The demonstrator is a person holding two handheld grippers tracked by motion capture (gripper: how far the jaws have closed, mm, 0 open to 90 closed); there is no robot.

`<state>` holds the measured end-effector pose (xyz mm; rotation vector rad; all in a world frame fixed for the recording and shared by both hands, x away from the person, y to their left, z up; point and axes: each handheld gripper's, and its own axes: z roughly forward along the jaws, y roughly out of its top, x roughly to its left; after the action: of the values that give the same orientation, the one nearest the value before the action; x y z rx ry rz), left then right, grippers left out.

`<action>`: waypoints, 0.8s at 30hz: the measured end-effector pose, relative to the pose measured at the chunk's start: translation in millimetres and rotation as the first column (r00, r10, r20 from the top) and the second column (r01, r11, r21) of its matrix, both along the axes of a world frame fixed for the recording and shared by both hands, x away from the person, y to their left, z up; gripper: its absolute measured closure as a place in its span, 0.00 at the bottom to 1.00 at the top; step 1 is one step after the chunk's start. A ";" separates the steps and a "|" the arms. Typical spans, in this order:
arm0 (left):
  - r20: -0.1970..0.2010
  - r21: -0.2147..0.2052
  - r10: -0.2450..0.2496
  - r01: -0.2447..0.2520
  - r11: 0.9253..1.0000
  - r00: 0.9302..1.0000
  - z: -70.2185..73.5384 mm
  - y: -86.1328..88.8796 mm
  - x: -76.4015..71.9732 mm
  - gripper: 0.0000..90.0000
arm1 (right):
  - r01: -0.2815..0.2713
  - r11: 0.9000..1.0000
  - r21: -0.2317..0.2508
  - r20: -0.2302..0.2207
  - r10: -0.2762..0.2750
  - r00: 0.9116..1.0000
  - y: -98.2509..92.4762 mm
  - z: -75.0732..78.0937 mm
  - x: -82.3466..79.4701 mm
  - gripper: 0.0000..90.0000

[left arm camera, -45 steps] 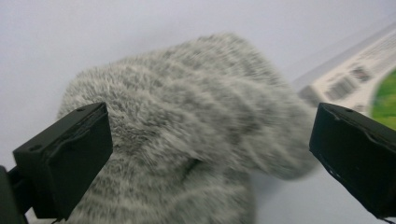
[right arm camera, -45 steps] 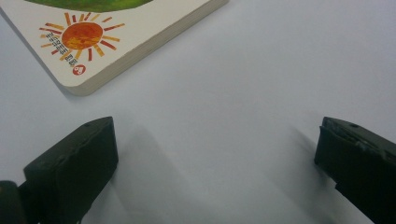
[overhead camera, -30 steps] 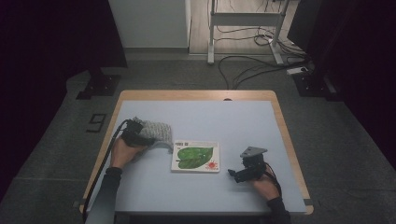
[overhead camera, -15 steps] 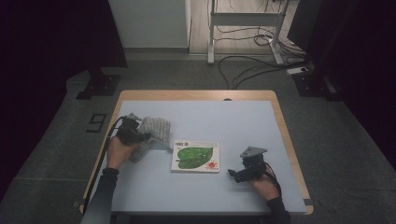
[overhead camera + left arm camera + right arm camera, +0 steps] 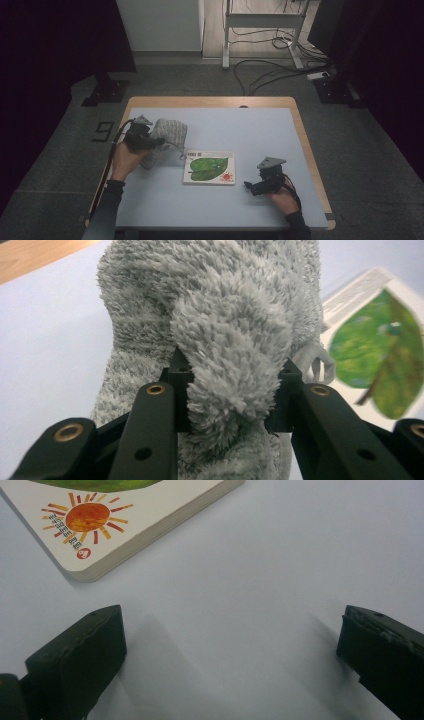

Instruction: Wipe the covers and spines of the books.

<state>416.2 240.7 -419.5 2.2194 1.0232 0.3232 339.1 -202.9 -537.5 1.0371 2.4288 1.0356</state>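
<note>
Grey fluffy towel (image 5: 220, 340), bunched into a thick fold, pinched between the jaws of the left tongs (image 5: 229, 385); jaws just closed on it, pile bulging out above and below the pads. Gripped at a gathered ridge rather than a flat edge, most likely so the soft cloth cannot slip out when raised. Seen from above, the towel (image 5: 167, 135) partly off the table (image 5: 240, 125), hanging from the left tongs (image 5: 150, 142) and drooping toward the person's left hand (image 5: 125, 159); a small hanging loop dangling from its near corner.

Just beyond the towel, on the side toward the other tongs: a board book (image 5: 210, 169) with a green leaf and an orange sun on its cover, flat on the table, apart from the cloth.

Farther out, right tongs (image 5: 256, 186) resting low near the book's sun corner (image 5: 85, 525), spread wide with nothing between (image 5: 230, 645). Probably parked there out of the way, ready for the book.
</note>
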 end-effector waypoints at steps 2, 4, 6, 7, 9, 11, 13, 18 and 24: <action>-0.003 0.005 -0.018 0.018 1.000 1.000 1.9 -6.5 -1.0 0.71 | -0.001 1.000 -0.001 0.000 0.001 1.000 -0.1 0.0 0.0 0.00; -0.002 0.012 -0.029 0.029 1.000 1.000 2.1 -13.6 -1.4 0.71 | -0.001 1.000 -0.001 0.000 0.001 1.000 0.0 0.0 0.0 0.00; -0.005 0.013 -0.038 0.038 0.999 0.999 0.7 -19.6 -1.1 0.71 | 0.000 1.000 0.000 0.000 0.000 1.000 0.0 0.0 0.0 0.00; -0.009 0.012 -0.041 0.041 0.999 0.999 -0.5 -22.5 -0.5 0.71 | -0.001 1.000 -0.001 0.001 0.001 1.000 -0.1 0.0 0.0 0.00; -0.019 0.007 -0.049 0.049 0.999 0.999 -3.7 -27.0 1.4 0.71 | 0.000 1.000 0.000 0.000 0.000 1.000 0.0 0.0 -0.1 0.00; -0.033 0.001 -0.054 0.054 0.999 0.998 -7.5 -31.1 3.9 0.71 | 0.000 1.000 0.000 0.000 0.000 1.000 0.0 0.0 -0.1 0.00; -0.047 -0.004 -0.061 0.061 0.998 0.997 -11.0 -35.4 6.1 0.71 | 0.000 1.000 0.000 0.001 0.000 1.000 -0.1 0.0 -0.1 0.00; -0.077 -0.003 -0.087 0.087 0.996 0.993 -16.7 -50.1 9.6 0.71 | -0.001 1.000 -0.001 0.002 0.001 1.000 -0.1 -0.1 0.0 0.00; -0.085 0.004 -0.121 0.122 0.993 0.989 -23.3 -68.8 11.7 0.71 | -0.001 1.000 0.000 0.002 0.001 1.000 -0.1 -0.1 0.0 0.00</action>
<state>427.8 172.0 -442.8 2.3087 0.9272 0.1810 339.1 -203.0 -537.6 1.0344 2.4284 1.0358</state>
